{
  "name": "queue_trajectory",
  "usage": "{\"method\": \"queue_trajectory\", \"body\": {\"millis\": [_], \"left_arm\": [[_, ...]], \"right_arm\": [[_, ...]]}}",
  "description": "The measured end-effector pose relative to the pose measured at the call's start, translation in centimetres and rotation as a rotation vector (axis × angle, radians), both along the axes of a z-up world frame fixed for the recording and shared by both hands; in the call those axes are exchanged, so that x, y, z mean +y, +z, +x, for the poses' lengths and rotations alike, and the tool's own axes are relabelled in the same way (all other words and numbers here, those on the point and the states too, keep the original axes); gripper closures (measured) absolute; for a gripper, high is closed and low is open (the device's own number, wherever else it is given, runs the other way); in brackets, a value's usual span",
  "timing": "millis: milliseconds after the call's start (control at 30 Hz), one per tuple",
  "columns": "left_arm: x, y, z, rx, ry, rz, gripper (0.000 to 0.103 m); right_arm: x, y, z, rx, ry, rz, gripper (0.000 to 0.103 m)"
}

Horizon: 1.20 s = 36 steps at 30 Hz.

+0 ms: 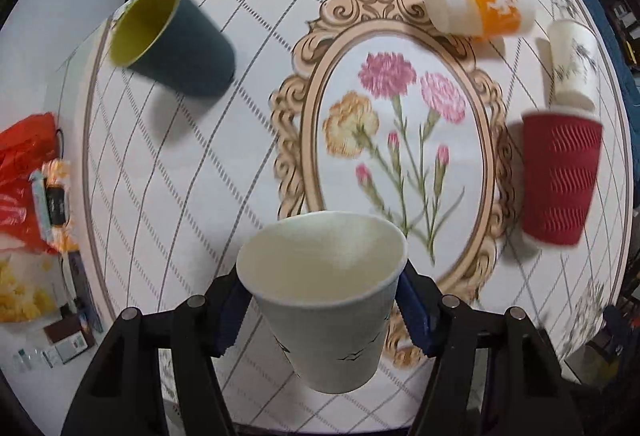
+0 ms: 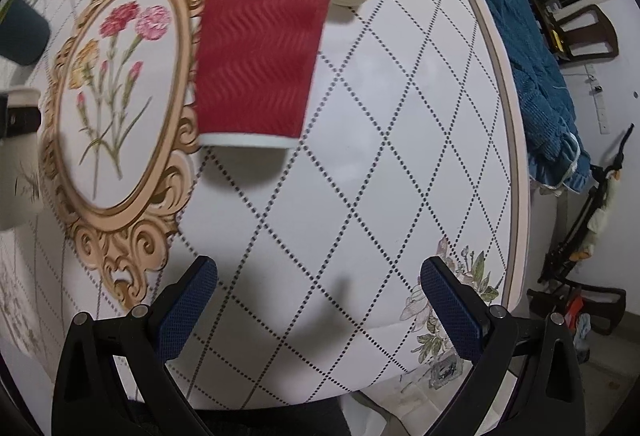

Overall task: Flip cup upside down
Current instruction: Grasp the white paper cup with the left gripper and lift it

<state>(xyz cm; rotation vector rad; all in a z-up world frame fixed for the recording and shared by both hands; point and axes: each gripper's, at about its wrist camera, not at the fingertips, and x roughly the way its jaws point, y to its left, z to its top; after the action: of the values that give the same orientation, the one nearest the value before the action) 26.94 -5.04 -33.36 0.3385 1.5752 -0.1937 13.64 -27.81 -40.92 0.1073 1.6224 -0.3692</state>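
In the left wrist view, the left tool clamps the white paper cup mouth-up above the counter, with open cloth ahead between the green cup and the red cup. In the right wrist view, the right tool gapes wide and empty over bare counter near the curved edge.

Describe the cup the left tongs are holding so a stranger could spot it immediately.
Start at the oval flower picture with its gold frame printed on the white tablecloth. Nearest the camera, in front of the frame, the left tongs grip a pale paper cup off the table, mouth open upward. Small dark bird shapes mark its side.
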Motion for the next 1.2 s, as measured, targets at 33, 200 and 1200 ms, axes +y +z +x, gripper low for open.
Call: {"method": "queue_trajectory", "body": {"millis": [33,200,1200], "left_arm": [[0.2,0.2,-0.8,-0.001,0.003,0.001,0.039],[0.8,0.3,-4.4,0.009,0.060,-0.015,0.039],[3.5,-3.3,-12.5,0.148,0.166,0.016,0.039]], "right_arm": [[0.3,0.2,-0.2,-0.005,0.011,0.007,0.000],[1.7,1.2,-1.4,-0.031,0.068,0.039,0.000],[6.7,-0.7,-7.8,-0.041,0.211,0.190,0.000]]}}
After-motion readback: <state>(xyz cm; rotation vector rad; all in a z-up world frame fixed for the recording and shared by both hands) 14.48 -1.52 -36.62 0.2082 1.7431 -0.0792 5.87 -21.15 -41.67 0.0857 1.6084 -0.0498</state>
